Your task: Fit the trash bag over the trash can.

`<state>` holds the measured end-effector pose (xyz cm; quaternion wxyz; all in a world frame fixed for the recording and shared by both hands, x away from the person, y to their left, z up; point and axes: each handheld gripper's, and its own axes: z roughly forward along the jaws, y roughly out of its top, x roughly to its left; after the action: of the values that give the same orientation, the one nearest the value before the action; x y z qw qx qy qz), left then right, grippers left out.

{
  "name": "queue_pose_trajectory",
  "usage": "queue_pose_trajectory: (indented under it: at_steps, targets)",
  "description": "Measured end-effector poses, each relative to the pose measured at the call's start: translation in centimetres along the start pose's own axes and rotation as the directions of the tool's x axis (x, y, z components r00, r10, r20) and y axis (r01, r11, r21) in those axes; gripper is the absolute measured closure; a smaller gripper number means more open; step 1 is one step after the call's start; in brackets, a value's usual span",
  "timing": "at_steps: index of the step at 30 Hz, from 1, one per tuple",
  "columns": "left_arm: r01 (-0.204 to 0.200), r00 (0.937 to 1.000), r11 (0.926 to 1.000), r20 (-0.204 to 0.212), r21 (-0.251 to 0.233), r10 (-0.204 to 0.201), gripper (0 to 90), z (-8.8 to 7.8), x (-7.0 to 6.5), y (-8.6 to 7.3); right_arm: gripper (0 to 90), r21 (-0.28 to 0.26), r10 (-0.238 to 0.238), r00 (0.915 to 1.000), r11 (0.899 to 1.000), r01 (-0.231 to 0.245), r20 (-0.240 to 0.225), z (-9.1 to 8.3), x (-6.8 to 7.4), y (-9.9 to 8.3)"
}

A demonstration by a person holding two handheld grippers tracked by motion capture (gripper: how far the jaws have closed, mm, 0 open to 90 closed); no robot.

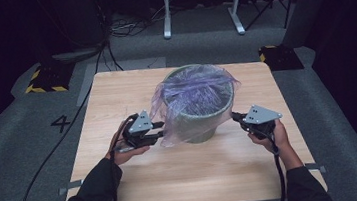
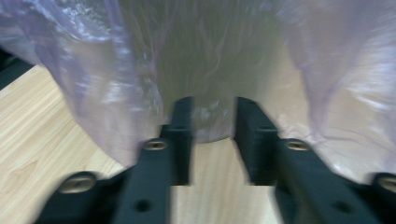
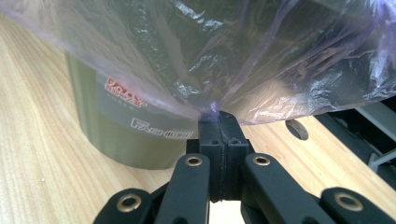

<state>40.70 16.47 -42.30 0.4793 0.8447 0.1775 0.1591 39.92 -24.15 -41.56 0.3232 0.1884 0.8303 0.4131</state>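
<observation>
- The bin [image 1: 200, 109] stands mid-table [image 1: 115, 92], with the bag [image 1: 193, 91] draped over its rim.
- Our right gripper [image 3: 219, 122] pinches the bag's hem tight at the bin's right side.
- Our left gripper [image 2: 212, 123] stands partly open at the bin's left, with nothing gripped.
- We should catch the loose film there, then pull both sides down evenly so the bag does not tear.

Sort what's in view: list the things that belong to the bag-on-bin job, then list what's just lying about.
In the job:
- purple plastic bag, draped over the bin
- grey bin
- right gripper, shut on the bag's edge
- left gripper, jaws apart at the bag's hanging side

Lying about:
- white frame on the floor behind the table
- yellow-and-black striped base
</observation>
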Motion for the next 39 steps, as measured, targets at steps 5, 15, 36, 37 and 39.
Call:
queue_pose_trajectory:
  at_steps: [5,15,36,37,39]
  targets:
    - [0.033,0.9988,0.9968,-0.034,-0.073,-0.035,37.4,-3.1,0.7,0.0,61.5,-0.002,0.036,0.9991,0.999,-0.036,-0.024,-0.7,-0.3,-0.5]
    - [0.072,0.9943,0.9769,-0.062,-0.201,-0.086,22.2,-7.1,1.5,0.2,32.8,-0.045,0.036,0.9980,0.998,-0.039,-0.051,-4.5,-1.1,-0.3]
    - [0.032,0.9958,0.9866,-0.079,-0.160,-0.045,47.7,-2.0,6.4,6.0,47.3,-0.024,0.069,0.9928,0.997,-0.067,0.098,-0.9,-8.4,5.5]
    - [0.022,0.9963,0.9876,-0.078,-0.155,-0.035,51.1,-1.7,6.6,6.1,50.4,-0.015,0.065,0.9924,0.998,-0.064,0.105,-0.6,-8.4,5.5]
    - [0.013,0.9961,0.9908,-0.085,-0.135,-0.025,57.2,-1.1,6.9,6.5,57.0,-0.014,0.054,0.9949,0.998,-0.053,0.085,-0.1,-8.3,5.7]
